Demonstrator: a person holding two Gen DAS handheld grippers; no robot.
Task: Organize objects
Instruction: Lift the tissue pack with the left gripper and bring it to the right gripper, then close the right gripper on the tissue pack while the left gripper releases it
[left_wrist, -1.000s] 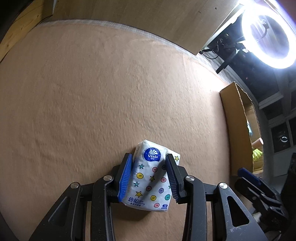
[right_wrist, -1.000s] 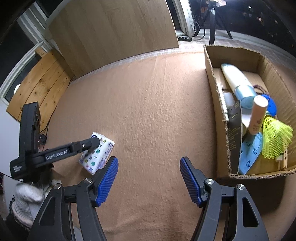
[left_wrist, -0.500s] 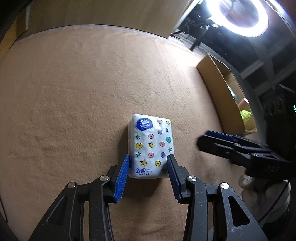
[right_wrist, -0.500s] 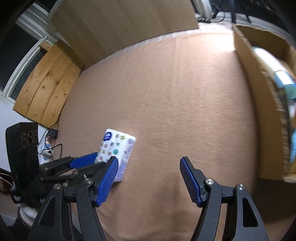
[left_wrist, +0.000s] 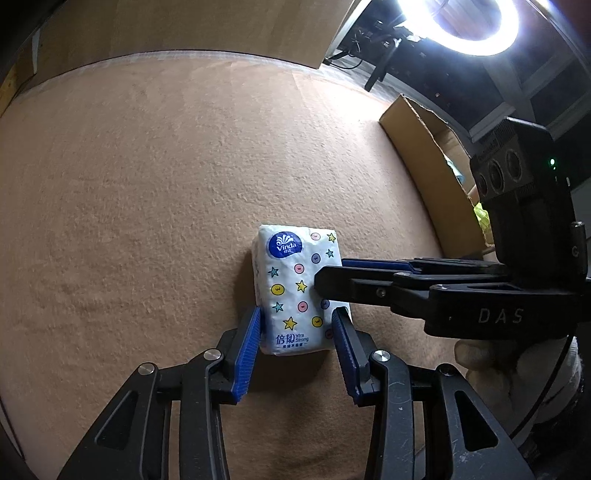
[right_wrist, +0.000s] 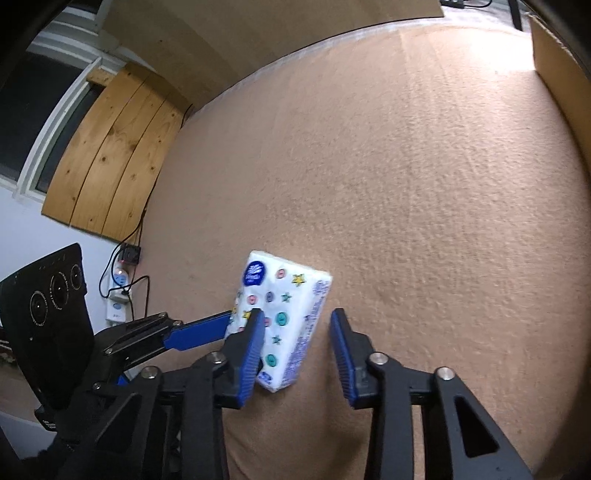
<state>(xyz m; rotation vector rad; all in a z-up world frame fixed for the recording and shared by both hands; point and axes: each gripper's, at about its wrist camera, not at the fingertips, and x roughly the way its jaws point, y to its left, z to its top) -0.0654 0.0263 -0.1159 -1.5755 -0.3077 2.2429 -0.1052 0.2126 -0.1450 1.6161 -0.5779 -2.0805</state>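
Tan felt bears a tissue pack; left hand-held gripper clamps it; right hand-held gripper, just narrowing, straddles it unpressed.

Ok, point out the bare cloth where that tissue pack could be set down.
Free: the wide tan cloth between the tissue pack and the wooden board, and the stretch toward the cardboard box. Crowded: right around the pack, where the left tongs and right tongs both close in.
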